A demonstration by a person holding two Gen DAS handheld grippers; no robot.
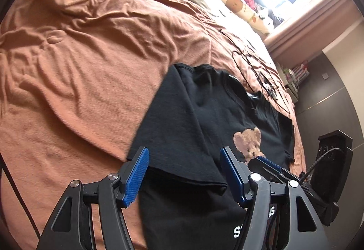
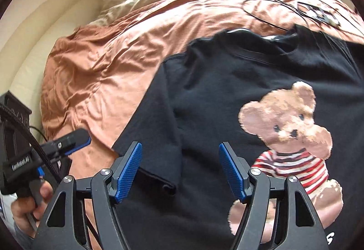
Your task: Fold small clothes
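left tongs (image 1: 184, 174) gape over black tee (image 1: 182, 118) on rust bedspread (image 1: 91, 56).

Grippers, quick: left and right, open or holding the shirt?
Left gripper: open, nothing held, above the folded sleeve of the black t-shirt.
Right gripper: open, nothing held, over the same shirt.

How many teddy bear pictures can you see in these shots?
2 clear ones. One large bear in a striped top is printed on the black T-shirt; a smaller one is on the pillow by the window. More may be hidden.
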